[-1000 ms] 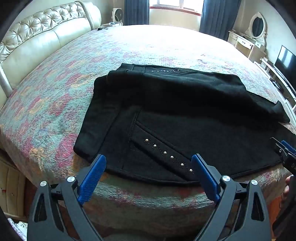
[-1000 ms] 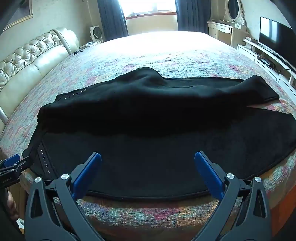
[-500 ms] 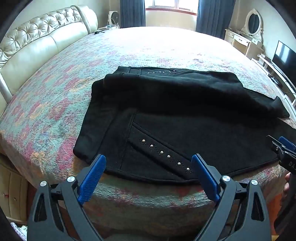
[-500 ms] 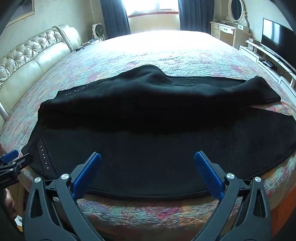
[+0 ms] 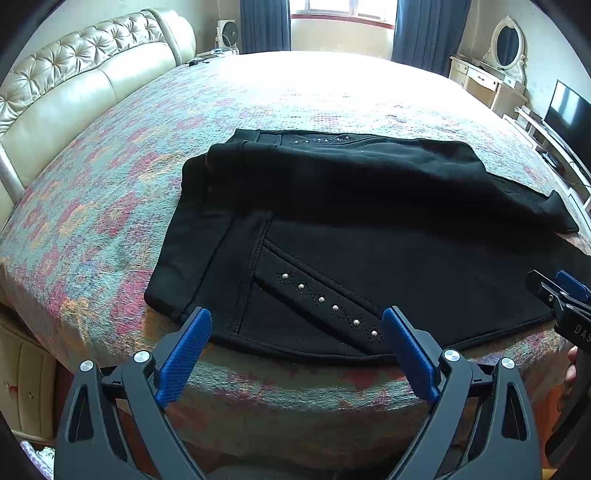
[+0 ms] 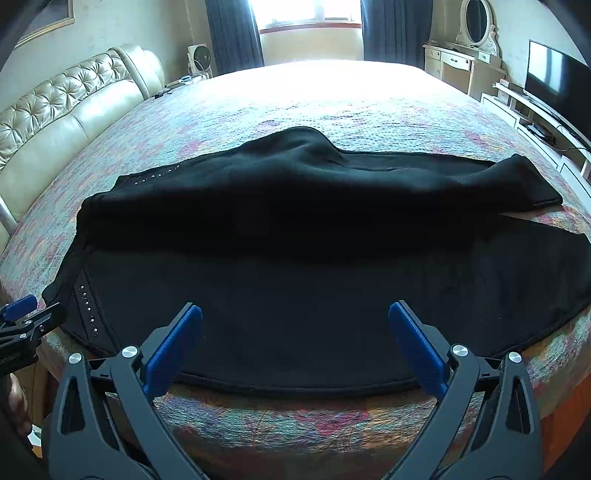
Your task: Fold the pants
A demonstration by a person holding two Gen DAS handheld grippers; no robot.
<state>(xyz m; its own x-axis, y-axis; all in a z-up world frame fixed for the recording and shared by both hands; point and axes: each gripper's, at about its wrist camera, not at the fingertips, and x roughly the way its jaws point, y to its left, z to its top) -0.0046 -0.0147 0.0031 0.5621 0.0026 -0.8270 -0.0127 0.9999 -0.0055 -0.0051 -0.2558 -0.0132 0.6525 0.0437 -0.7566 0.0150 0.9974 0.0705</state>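
Black pants (image 5: 351, 229) lie across the near edge of the bed, waist to the left, one leg folded loosely over the other. A slanted pocket with metal studs (image 5: 328, 302) faces me. My left gripper (image 5: 297, 328) hangs open just short of the bed edge, in front of the waist and pocket, with nothing between its fingers. In the right wrist view the pants (image 6: 314, 258) stretch across the frame, and my right gripper (image 6: 295, 325) stands open before the near hem, holding nothing. Each gripper shows at the edge of the other's view: the right one (image 5: 565, 295), the left one (image 6: 26, 317).
The bed carries a multicoloured woven cover (image 5: 314, 96). A cream tufted headboard (image 5: 74, 81) runs along the left. A dressing table with an oval mirror (image 6: 465, 51) and a television on a low unit (image 6: 554, 85) stand to the right. Dark curtains frame a bright window (image 6: 306, 14).
Both grippers have drawn back and risen a little from the bed edge, so the pants sit slightly farther off. The pants have not moved and both grippers stay open.
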